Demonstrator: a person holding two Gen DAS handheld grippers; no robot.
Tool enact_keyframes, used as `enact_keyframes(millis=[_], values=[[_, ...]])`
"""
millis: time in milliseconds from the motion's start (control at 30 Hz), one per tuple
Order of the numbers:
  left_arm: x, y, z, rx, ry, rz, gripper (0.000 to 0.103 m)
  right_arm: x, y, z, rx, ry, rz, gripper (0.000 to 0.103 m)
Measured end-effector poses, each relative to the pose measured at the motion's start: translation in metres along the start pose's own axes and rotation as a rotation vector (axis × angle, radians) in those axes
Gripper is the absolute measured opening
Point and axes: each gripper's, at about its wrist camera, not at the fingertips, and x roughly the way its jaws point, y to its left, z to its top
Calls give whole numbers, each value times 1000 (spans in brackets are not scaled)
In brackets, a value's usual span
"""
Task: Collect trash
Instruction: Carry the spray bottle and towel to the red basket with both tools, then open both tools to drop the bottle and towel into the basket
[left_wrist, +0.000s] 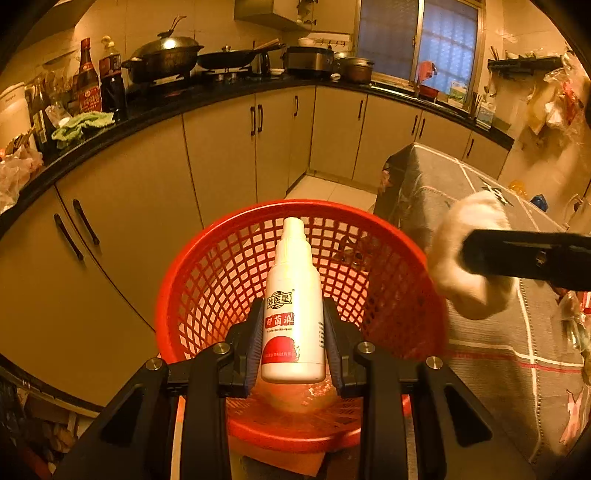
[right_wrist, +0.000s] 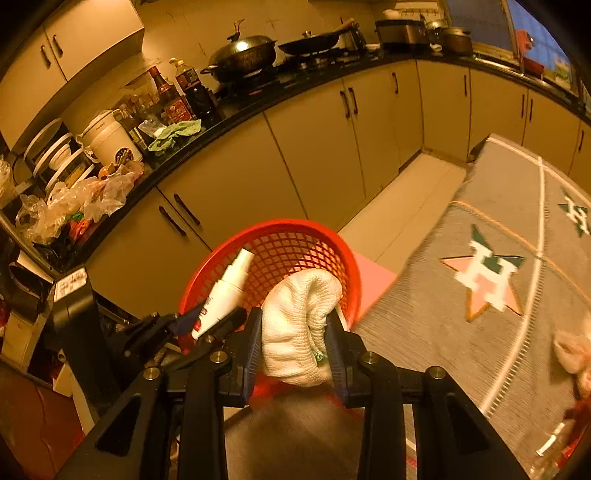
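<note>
My left gripper (left_wrist: 293, 314) is shut on a white spray bottle (left_wrist: 293, 302) with a red label and holds it over the open red mesh basket (left_wrist: 207, 280). My right gripper (right_wrist: 293, 321) is shut on a crumpled white cloth (right_wrist: 299, 325) at the basket's near right rim (right_wrist: 352, 273). In the left wrist view the cloth (left_wrist: 469, 258) and the right gripper's black finger (left_wrist: 524, 258) sit just right of the basket. In the right wrist view the bottle (right_wrist: 225, 291) and left gripper (right_wrist: 210, 325) show at the basket's left side.
A table with a grey patterned cloth (left_wrist: 487, 332) stands right of the basket. Beige cabinets (left_wrist: 221, 155) under a black counter (left_wrist: 155, 110) with bottles, a wok and pans run behind. A pale scrap (right_wrist: 572, 350) lies on the table at right.
</note>
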Motion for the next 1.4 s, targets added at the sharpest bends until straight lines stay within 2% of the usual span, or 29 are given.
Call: enact_keyframes(millis=[300, 567, 667, 867, 933, 1067, 1400], values=[[12, 10, 1, -23, 20, 5, 29, 34, -1, 11, 35, 44, 13, 40], [13, 9, 1, -25, 18, -1, 29, 32, -4, 15, 42, 23, 22, 45], [11, 10, 1, -30, 13, -1, 34, 29, -7, 15, 58, 19, 33, 46], [3, 6, 1, -27, 1, 9, 35, 16, -9, 10, 69, -1, 36, 46], [-2, 3, 1, -23, -8, 21, 38, 8, -8, 7, 56, -16, 16, 46], [-12, -6, 0, 1, -34, 40, 44, -9, -10, -1, 40, -50, -81, 58], [-28, -36, -5, 57, -57, 45, 48, -42, -27, -29, 67, -83, -168, 58]])
